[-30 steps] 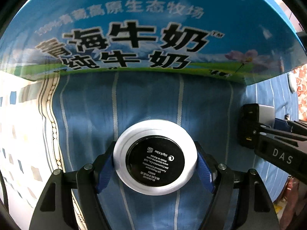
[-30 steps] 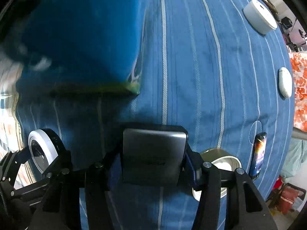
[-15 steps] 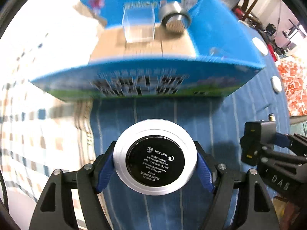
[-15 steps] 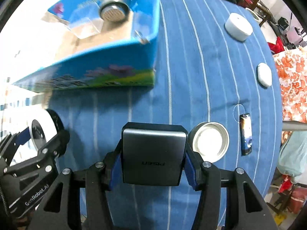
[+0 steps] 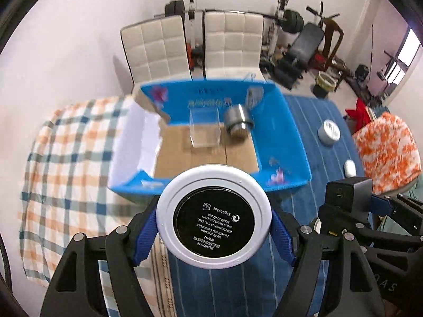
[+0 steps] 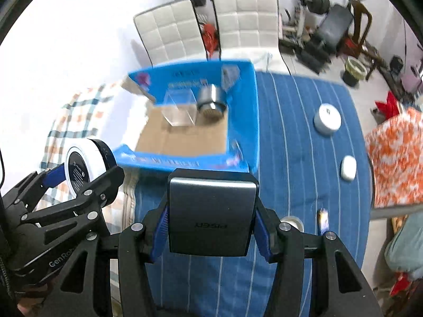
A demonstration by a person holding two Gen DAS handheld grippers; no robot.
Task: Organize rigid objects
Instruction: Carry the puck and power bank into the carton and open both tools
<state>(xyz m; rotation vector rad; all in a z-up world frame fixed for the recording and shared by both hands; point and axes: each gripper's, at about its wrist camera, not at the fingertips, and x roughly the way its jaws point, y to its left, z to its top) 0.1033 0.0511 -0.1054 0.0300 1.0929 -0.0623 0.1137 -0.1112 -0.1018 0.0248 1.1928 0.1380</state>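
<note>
Box (image 5: 280,142) has two items; left claw (image 5: 214,222) grips compact (image 5: 214,215), right claw (image 6: 210,222) grips charger (image 6: 211,211); three remain on worktop (image 6: 296,158)

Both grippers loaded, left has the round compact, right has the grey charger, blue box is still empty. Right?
Not empty. The left wrist view shows a clear plastic case and a metal cylinder already in the blue box. The rest holds: left gripper grips the compact, right gripper the charger.

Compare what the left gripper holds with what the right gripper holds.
The left gripper clamps a round white cosmetic compact with a black printed label; the right gripper clamps a square grey charger block with only faint lettering. The compact is disc-shaped, the charger boxy. Both sit gripped by their sides, above the blue striped cloth.
</note>
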